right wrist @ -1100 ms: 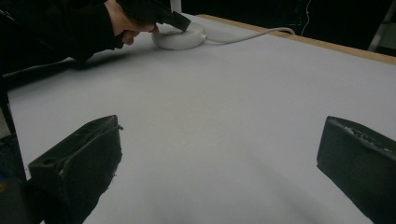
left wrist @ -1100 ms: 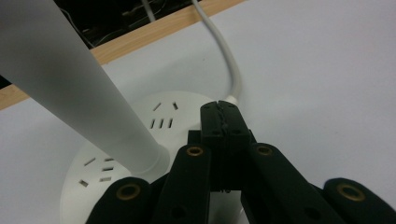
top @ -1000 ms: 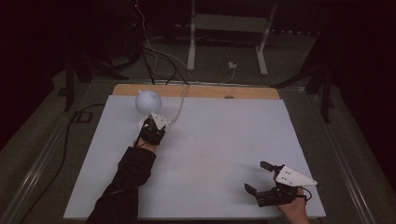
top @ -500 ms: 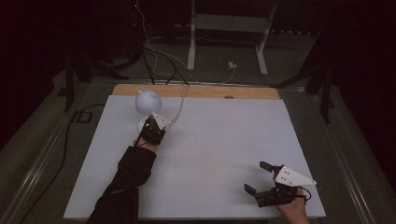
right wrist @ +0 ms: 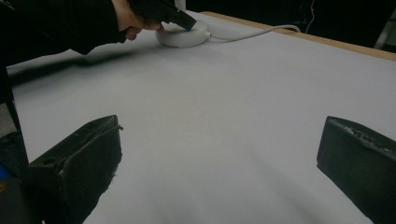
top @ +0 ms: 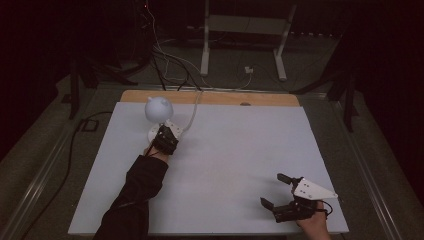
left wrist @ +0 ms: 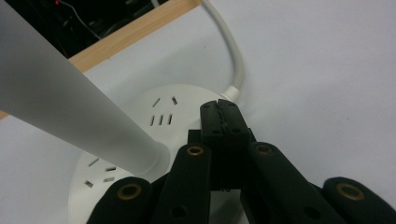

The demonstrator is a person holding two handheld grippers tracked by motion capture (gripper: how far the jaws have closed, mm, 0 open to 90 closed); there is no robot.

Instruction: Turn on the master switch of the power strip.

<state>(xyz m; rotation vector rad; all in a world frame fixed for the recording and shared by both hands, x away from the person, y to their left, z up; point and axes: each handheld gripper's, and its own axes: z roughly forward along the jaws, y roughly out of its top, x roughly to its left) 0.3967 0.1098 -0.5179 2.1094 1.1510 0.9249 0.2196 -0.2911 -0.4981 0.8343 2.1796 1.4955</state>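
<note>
A white desk lamp with a round head (top: 158, 109) stands on a round white base (left wrist: 140, 154) at the table's far left. Its stem (left wrist: 70, 112) slants across the left gripper view. My left gripper (top: 165, 139) is shut, with its closed tips (left wrist: 223, 116) pressed down on the base (right wrist: 183, 35) near where the white cord (left wrist: 233, 60) enters. My right gripper (top: 276, 190) rests near the front right corner, its jaws wide open with nothing between them (right wrist: 219, 149).
The white tabletop (top: 240, 150) has a wooden strip (top: 210, 97) along its far edge. The lamp cord (top: 192, 112) runs off the back. Cables and a metal stand (top: 240, 45) lie on the floor beyond the table.
</note>
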